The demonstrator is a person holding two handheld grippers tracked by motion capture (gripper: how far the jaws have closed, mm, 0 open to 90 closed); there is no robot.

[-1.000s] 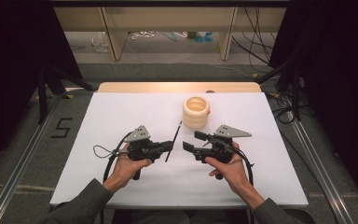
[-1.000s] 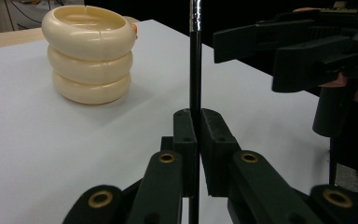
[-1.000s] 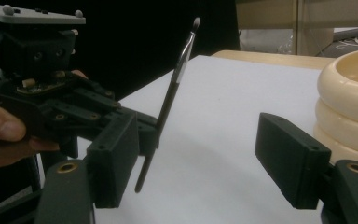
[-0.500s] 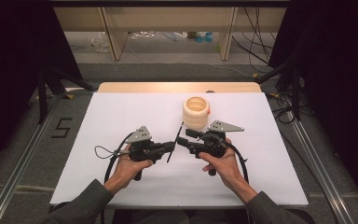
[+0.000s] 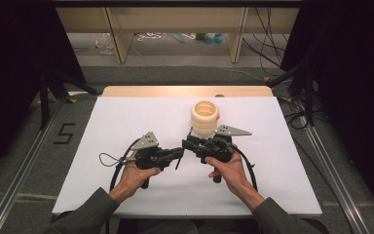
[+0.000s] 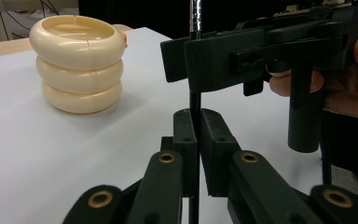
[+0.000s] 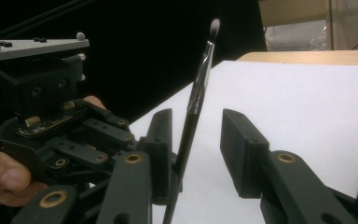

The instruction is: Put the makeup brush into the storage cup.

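Left hand-held gripper pinches a makeup brush upright; right hand-held gripper brackets it, spread, near the cream ribbed cup on the tabletop.

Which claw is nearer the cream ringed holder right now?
Right. The right claw sits just in front of the cream ringed holder, close to its base. The left claw is farther toward the person, shut on the brush.

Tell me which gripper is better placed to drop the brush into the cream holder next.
The right gripper, probably. It lies closer to the cream holder, and its open jaws already flank the brush. But the left gripper is clamping the brush and must release first.
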